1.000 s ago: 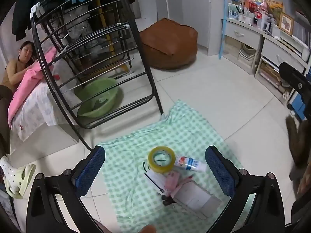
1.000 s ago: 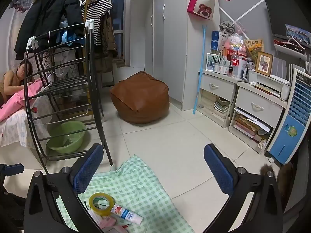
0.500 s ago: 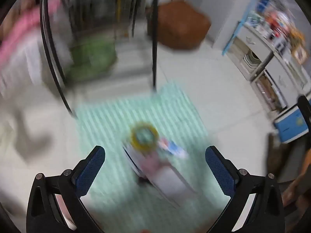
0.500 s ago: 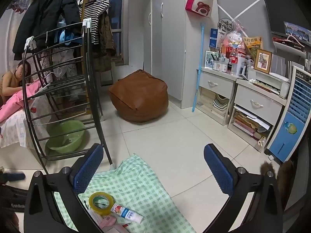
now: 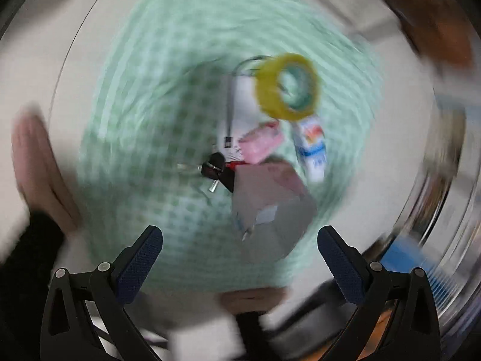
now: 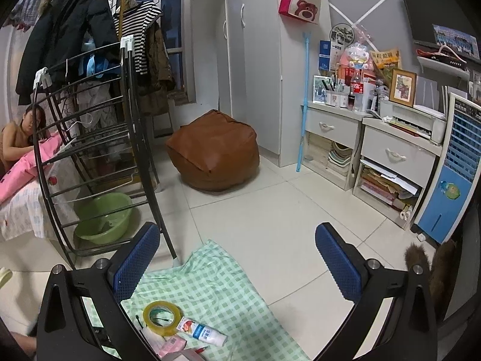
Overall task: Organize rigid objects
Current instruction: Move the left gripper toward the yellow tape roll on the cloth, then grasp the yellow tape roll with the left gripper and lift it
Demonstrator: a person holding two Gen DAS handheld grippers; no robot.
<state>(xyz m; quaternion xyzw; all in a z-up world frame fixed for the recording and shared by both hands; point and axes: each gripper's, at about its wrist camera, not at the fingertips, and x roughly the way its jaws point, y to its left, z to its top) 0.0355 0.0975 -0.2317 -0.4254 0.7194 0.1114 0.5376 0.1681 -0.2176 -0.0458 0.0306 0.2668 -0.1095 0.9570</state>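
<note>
Both grippers gape wide and empty above a green checked cloth point(image 6: 216, 288) on the tiled floor, where a yellow tape roll point(image 6: 162, 316), a white tube point(image 6: 202, 331) and a grey box point(image 5: 272, 207) lie clustered; the left gripper point(image 5: 240, 266) view is blurred, the right gripper point(image 6: 237, 266) view sharp.

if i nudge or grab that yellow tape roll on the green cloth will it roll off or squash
The yellow tape roll appears to lie flat on the checked cloth, so a nudge would probably slide it, not roll it. Tipped on edge, it could roll. Its thick wound ring looks stiff, likely holding shape between open fingers.
</note>
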